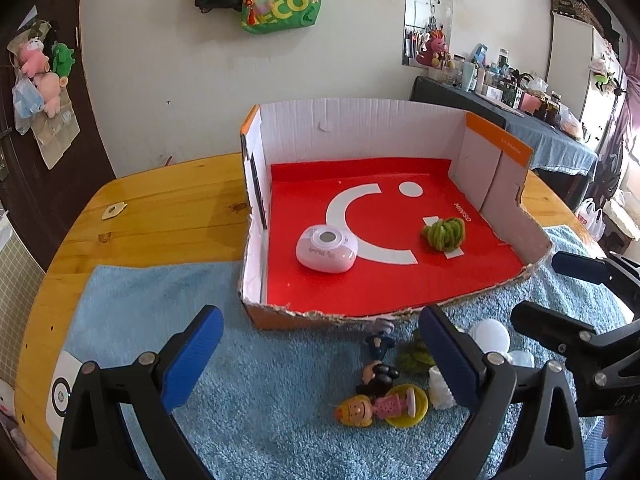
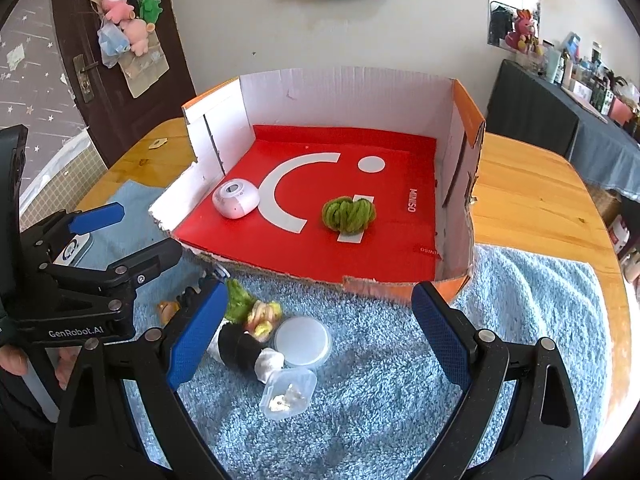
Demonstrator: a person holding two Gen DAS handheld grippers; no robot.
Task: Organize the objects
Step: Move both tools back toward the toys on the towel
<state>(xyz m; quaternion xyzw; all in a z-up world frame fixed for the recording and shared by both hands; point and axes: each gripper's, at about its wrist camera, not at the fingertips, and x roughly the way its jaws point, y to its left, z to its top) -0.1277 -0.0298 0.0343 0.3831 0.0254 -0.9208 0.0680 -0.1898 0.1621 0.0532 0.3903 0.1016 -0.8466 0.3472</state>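
Two grippers (image 1: 320, 356) (image 2: 316, 336) agape, box (image 2: 460, 184) beyond

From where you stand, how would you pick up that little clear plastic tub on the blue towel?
Probably across the clear tub's two flat side walls, coming down from above with the right gripper, whose fingers are open. It sits upright on the towel with bare towel to its right; a white and black item crowds its upper left corner.

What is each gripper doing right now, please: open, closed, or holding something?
Left gripper: open, holding nothing, above the blue towel.
Right gripper: open, holding nothing, above the items in front of the cardboard box.
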